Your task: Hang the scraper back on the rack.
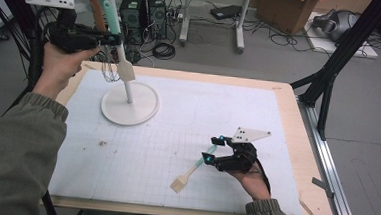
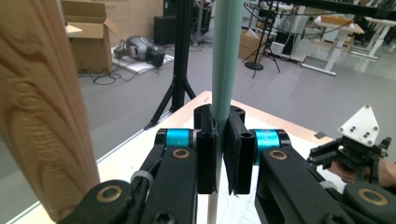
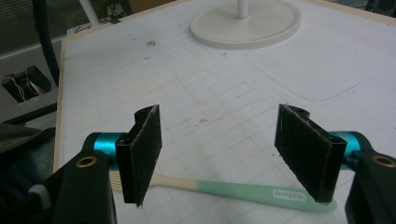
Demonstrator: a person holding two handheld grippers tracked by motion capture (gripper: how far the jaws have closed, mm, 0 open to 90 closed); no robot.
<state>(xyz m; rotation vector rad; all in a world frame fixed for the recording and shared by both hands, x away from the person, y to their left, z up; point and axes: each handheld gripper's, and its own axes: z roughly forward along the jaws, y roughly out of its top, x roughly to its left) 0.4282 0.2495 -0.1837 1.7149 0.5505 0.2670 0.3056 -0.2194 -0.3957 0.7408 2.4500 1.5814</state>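
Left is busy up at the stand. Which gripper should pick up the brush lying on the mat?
Right. The right gripper hovers open with the brush lying between its jaws on the mat. The left gripper is shut on the green-handled utensil hanging at the stand.

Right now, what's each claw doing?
Left claw: closed on the hanging green-handled utensil.
Right claw: open, above the green-handled brush.

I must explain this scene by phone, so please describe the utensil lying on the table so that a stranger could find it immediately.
Start from the white mat on the wooden table, then look toward its near edge, beside the right gripper. There a flat spatula lies on the mat, under the open jaws. Unlike the utensils hanging at the white stand, it lies down, with a mint-green handle and a pale wooden blade.
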